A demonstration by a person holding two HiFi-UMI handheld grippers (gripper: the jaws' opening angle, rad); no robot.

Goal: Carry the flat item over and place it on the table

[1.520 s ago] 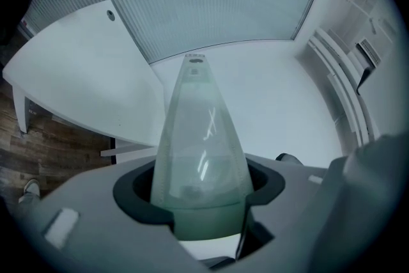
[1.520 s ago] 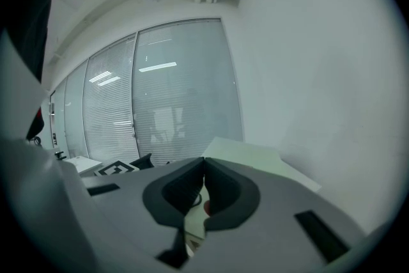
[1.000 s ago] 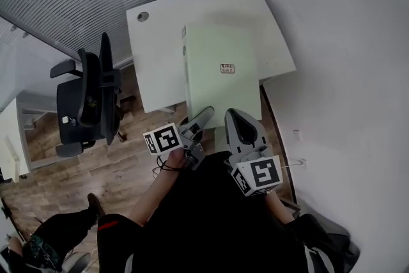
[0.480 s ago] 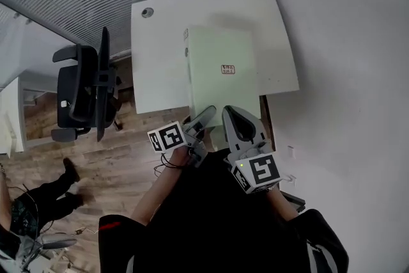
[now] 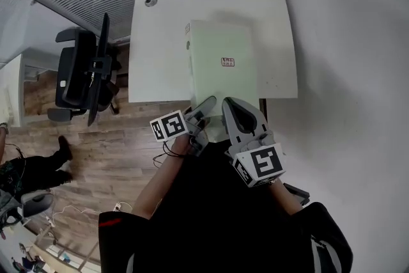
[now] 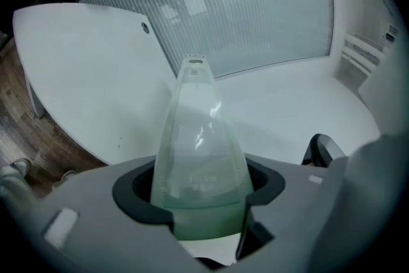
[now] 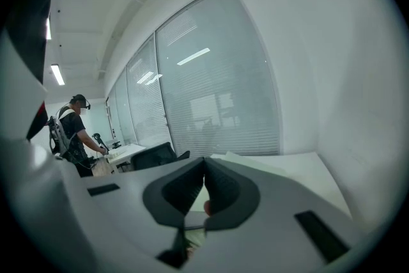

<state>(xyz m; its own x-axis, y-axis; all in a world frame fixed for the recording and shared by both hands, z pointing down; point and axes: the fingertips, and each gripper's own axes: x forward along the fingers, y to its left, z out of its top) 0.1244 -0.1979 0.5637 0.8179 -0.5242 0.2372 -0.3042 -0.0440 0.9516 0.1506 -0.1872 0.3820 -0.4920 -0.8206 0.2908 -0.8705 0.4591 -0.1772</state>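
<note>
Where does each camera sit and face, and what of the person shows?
Head view: on head, facing down; table, green flat item, left gripper, right gripper, forearm.
Left gripper view: on that gripper, facing blinds; its jaws clamp the item.
Right gripper view: on its gripper, facing blinds; jaws pinch the item.
Both gripper views share blinds, table.

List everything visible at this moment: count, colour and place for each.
flat item: 1, pale green, over the table, near end past its edge
table: 1, white, centre
office chair: 1, black, left of the table
other person: 1, dark clothes, far left on the wood floor
left gripper: 1, grey, shut on the flat item's near end
right gripper: 1, grey, shut on that same end
</note>
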